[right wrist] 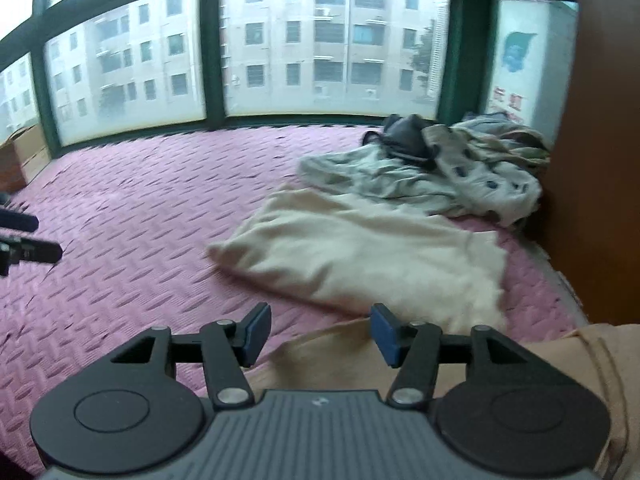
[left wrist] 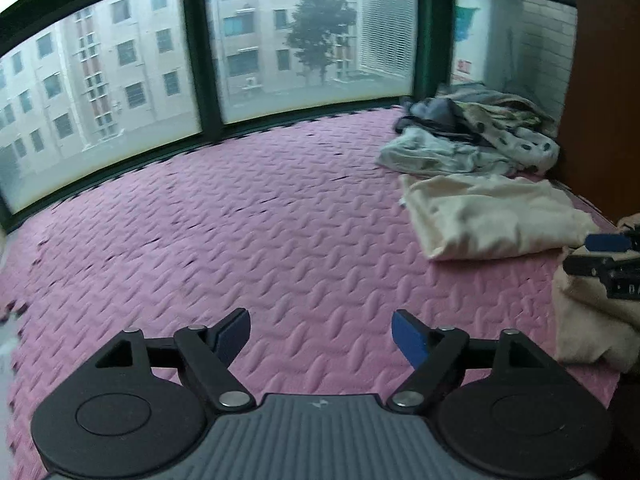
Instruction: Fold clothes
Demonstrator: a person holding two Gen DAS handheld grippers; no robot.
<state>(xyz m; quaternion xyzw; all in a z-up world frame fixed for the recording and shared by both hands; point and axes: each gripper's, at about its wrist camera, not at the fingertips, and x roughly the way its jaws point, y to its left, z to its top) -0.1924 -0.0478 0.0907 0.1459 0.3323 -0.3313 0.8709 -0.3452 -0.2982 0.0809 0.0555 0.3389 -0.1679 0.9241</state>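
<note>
A cream garment (left wrist: 492,216) lies folded on the pink quilted mat (left wrist: 240,232) at the right; it also shows in the right wrist view (right wrist: 360,256). My left gripper (left wrist: 320,338) is open and empty above bare mat, left of the garment. My right gripper (right wrist: 320,334) is open and empty, just short of the cream garment's near edge, over a tan cloth (right wrist: 320,364). The right gripper's fingers (left wrist: 608,244) show at the far right in the left wrist view. The left gripper's fingers (right wrist: 28,254) show at the left edge in the right wrist view.
A heap of unfolded clothes (left wrist: 472,136) lies in the back right corner, also in the right wrist view (right wrist: 440,168). A brown wooden panel (right wrist: 592,160) stands at the right. Green-framed windows (left wrist: 200,60) run along the back. A cardboard box (right wrist: 28,152) stands far left.
</note>
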